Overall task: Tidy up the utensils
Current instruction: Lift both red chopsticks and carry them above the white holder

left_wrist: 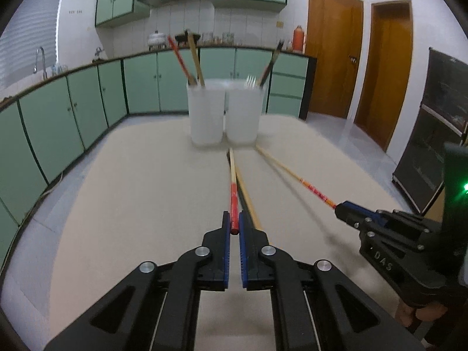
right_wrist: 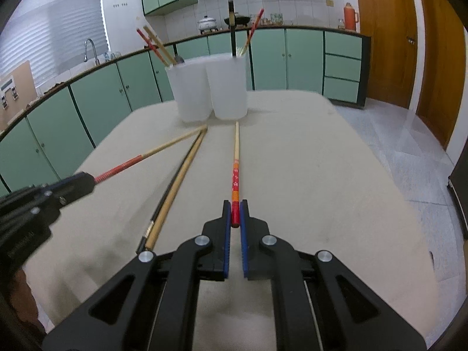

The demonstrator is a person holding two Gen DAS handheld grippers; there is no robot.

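My left gripper (left_wrist: 234, 228) is shut on the red end of a red-handled chopstick (left_wrist: 233, 193), which points toward two white cups (left_wrist: 204, 111). It also shows in the right wrist view (right_wrist: 87, 181). My right gripper (right_wrist: 235, 215) is shut on the red end of an orange-patterned chopstick (right_wrist: 235, 169), seen too in the left wrist view (left_wrist: 339, 206). A plain wooden chopstick (right_wrist: 175, 196) and a black one (right_wrist: 162, 201) lie on the table between the grippers. The left cup (right_wrist: 191, 90) and right cup (right_wrist: 228, 86) hold several utensils.
The beige table (right_wrist: 307, 175) ends just behind the cups and at the right. Green kitchen cabinets (left_wrist: 87, 111) run along the left and back. Wooden doors (left_wrist: 333, 58) stand at the right, and a dark cabinet (left_wrist: 433, 134) is at the far right.
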